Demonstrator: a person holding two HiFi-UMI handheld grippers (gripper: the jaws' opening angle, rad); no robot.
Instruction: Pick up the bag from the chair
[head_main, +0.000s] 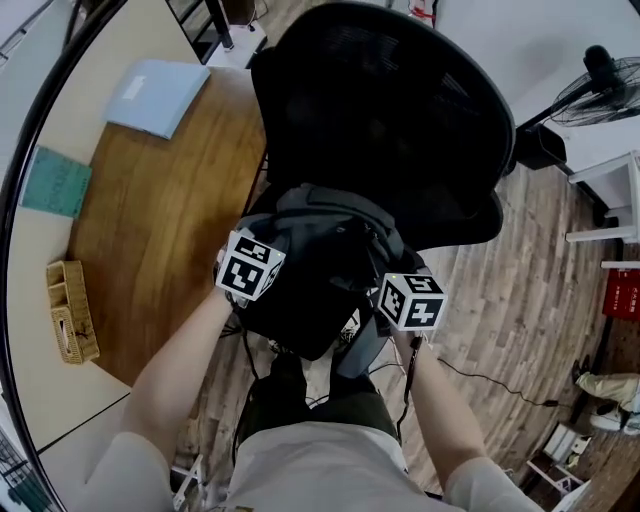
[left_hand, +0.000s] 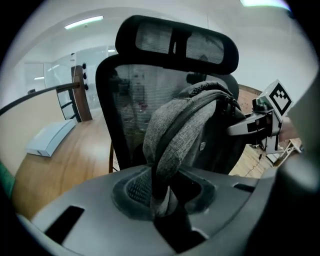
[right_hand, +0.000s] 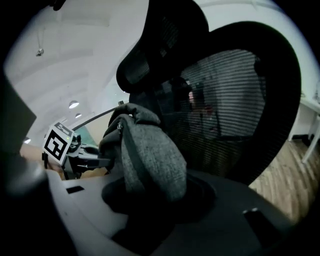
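A grey and black backpack hangs between my two grippers in front of the black mesh office chair. My left gripper is shut on one grey shoulder strap, which runs down into its jaws. The other grey strap is pinched in my right gripper, whose jaws are shut. In each gripper view the other gripper shows beside the bag: the right gripper and the left gripper. The bag hides the chair's seat, so I cannot tell whether it touches it.
A wooden table stands at the left, carrying a light blue folder, a green book and a wicker basket. A fan and white furniture are at the right. Cables lie on the wood floor.
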